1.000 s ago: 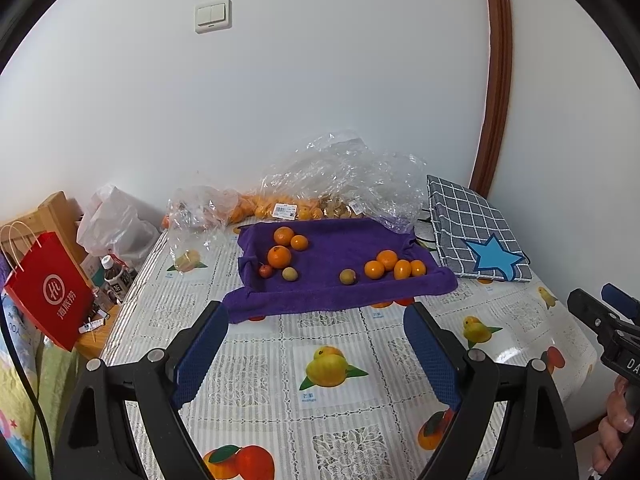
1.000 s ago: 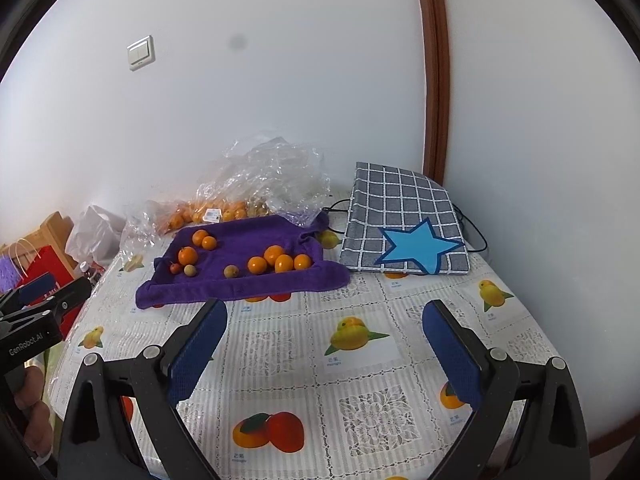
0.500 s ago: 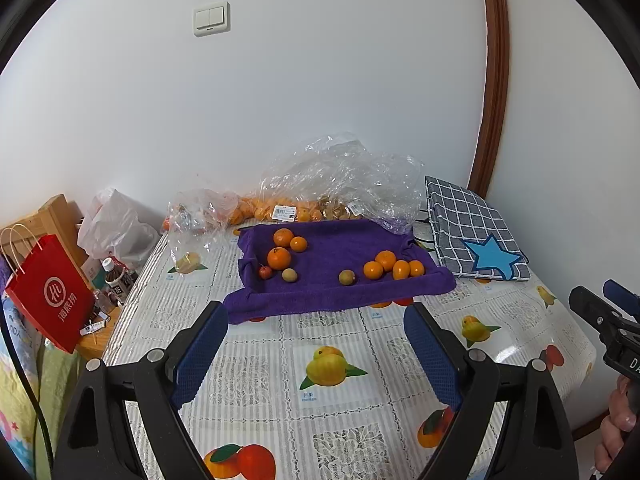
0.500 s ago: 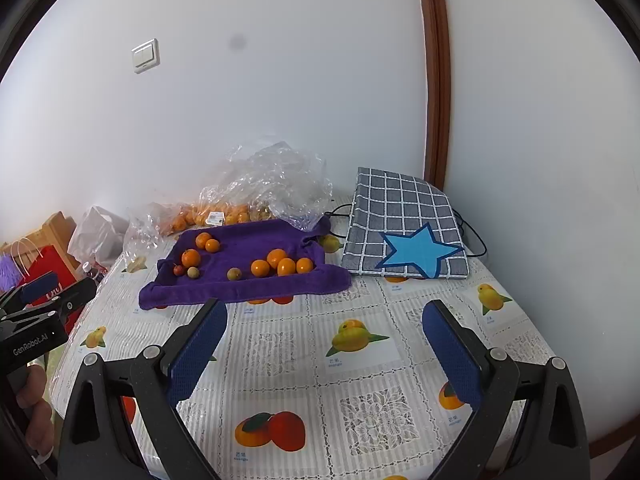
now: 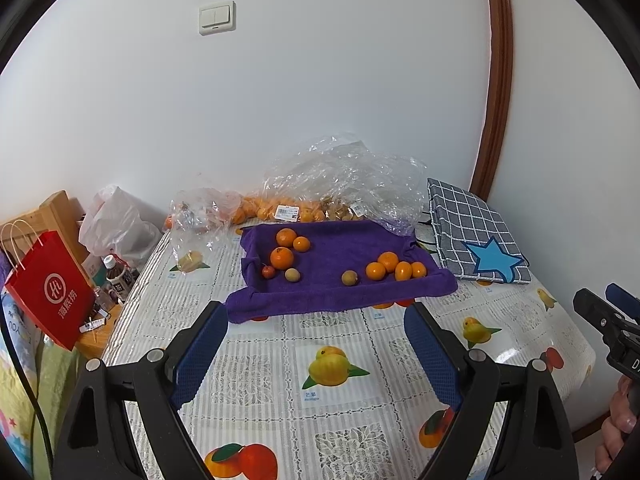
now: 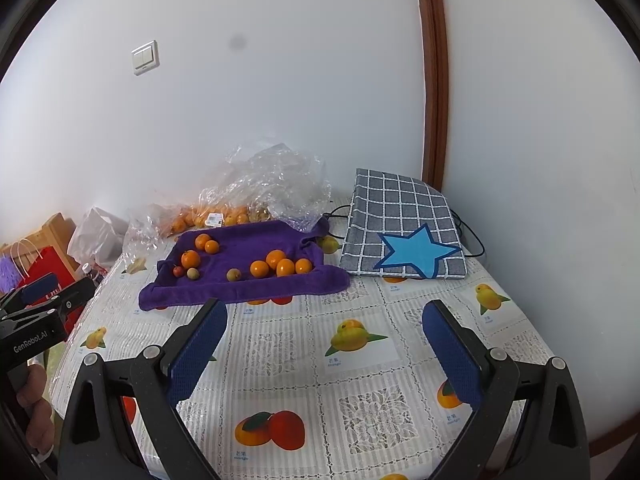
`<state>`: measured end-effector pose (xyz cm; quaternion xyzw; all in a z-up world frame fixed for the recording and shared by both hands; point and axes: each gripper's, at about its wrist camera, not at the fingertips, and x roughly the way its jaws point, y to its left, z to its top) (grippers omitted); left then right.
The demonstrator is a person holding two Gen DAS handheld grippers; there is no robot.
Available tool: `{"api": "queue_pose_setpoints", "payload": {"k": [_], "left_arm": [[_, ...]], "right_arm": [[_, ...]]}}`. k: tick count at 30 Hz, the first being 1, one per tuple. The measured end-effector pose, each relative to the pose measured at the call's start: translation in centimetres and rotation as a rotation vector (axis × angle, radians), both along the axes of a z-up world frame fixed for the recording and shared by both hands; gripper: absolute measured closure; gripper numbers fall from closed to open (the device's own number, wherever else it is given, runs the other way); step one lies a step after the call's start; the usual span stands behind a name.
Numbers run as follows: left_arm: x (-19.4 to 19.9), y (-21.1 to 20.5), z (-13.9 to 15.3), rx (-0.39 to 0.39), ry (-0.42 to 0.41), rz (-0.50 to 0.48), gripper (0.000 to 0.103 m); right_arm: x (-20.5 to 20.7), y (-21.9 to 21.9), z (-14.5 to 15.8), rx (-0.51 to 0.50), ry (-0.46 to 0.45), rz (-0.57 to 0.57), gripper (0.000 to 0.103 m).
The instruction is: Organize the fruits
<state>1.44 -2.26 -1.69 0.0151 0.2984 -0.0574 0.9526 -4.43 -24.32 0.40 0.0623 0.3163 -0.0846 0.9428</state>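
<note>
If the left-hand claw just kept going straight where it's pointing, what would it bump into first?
Probably the near edge of the purple towel, or the tablecloth just before it. The left gripper is open and empty; depth is hard to judge.

Both wrist views face the purple towel (image 5: 340, 280) from afar.

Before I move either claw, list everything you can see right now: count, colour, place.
oranges: seven, orange, on towel
small red fruit: one, towel's left
brownish round fruits: two, towel front
towel: one, purple, table centre
clear bags: several, some holding fruit, behind towel
checked bag: one, grey with blue star, right
red bag: one, left of table
light switch: one, white, wall
left claw: open, empty
right claw: open, empty
</note>
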Motion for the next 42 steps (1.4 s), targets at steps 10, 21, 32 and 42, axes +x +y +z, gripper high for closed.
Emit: {"api": "queue_pose_setpoints", "payload": {"k": [10,21,32,42], "left_arm": [[-0.04,0.19,0.07,-0.002,-0.001,0.003,0.013],[-0.1,0.34,0.31,-0.002,-0.005,0.014,0.013],[-0.11,0.32,0.32,-0.007,-0.005,0.035,0.013],[0.24,0.32,0.09,-0.009,0.003,0.042,0.013]], "right_arm": [[-0.13,0.02,0.01,-0.001,0.001,0.0,0.006],[-0.16,0.14,-0.01,-0.003,0.002,0.004,0.006],[-0.15,0.18,-0.1,-0.006,0.003,0.012,0.006],[0.13,0.35,-0.31,-0.01,0.005,0.021,0.006]]}}
